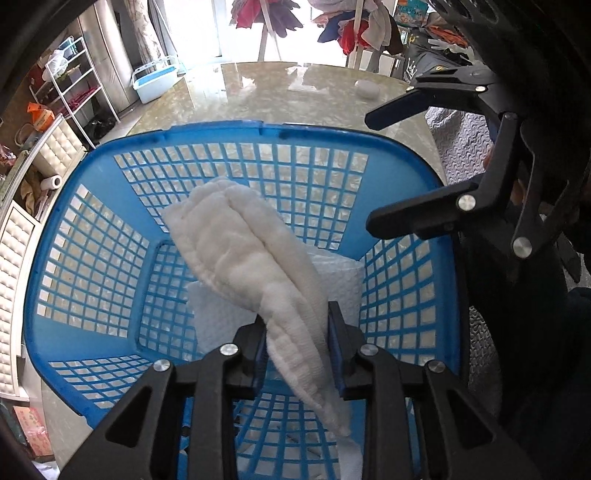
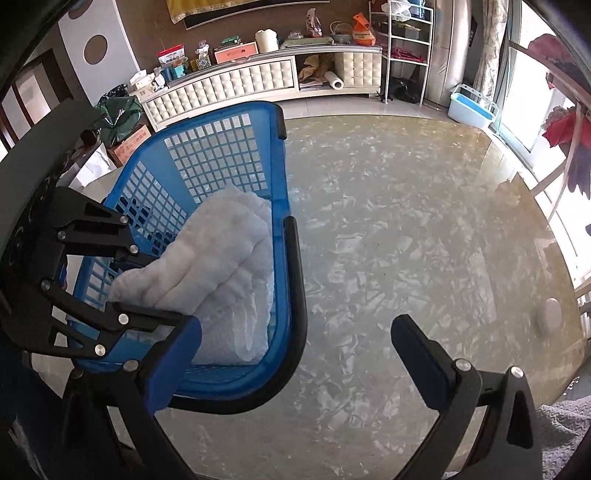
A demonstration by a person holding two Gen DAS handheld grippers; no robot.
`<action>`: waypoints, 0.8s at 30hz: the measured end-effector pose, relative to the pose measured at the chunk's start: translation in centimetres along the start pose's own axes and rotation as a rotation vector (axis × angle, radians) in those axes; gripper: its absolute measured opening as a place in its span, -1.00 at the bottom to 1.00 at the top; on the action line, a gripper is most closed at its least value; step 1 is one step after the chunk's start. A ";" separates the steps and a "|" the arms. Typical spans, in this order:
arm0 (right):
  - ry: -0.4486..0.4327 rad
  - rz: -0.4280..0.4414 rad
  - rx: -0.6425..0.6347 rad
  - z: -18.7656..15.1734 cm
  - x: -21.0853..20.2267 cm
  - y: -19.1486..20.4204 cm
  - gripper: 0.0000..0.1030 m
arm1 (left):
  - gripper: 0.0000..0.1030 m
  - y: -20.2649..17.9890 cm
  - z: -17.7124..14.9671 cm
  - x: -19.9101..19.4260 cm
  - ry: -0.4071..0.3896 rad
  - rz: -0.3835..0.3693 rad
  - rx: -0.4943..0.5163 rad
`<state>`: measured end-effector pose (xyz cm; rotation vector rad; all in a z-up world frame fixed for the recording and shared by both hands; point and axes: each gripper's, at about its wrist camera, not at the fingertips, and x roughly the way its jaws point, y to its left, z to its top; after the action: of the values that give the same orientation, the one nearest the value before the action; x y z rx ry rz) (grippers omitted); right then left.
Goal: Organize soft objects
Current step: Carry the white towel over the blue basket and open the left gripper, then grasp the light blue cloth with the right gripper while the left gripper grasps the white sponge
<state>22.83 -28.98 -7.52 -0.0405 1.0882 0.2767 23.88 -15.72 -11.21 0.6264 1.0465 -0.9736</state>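
A blue plastic lattice basket (image 1: 92, 236) stands on the glossy marble table (image 1: 258, 92). My left gripper (image 1: 297, 332) is shut on a folded white towel (image 1: 236, 243) and holds it inside the basket, above another folded white cloth (image 1: 343, 284) on the basket floor. My right gripper (image 2: 295, 354) is open and empty, over the table just right of the basket (image 2: 221, 155). It shows in the left wrist view (image 1: 373, 170) beside the basket's right rim. The towel (image 2: 210, 258) and my left gripper (image 2: 122, 280) also show in the right wrist view.
A small white round object (image 1: 366, 88) lies on the far part of the table, also seen in the right wrist view (image 2: 551, 310). A grey textured cloth (image 1: 461, 147) hangs off the table's right edge. A drying rack with clothes (image 1: 351, 29) stands beyond the table.
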 end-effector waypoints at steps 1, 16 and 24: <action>-0.001 0.000 0.001 0.0 0.0 0.0 0.99 | -0.39 0.0 0.0 -0.1 -0.004 0.007 -0.005; -0.040 -0.010 0.015 -0.6 -2.3 0.6 0.99 | 0.69 0.6 -0.5 -6.5 -0.131 0.132 -0.090; -0.092 0.001 -0.028 -0.4 -5.1 3.3 0.99 | 0.69 -0.4 -2.9 -11.2 -0.195 0.220 -0.214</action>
<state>19.52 -26.90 -2.90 -0.0523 0.9930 0.2919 20.41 -9.57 -2.07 0.4487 0.8736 -0.7039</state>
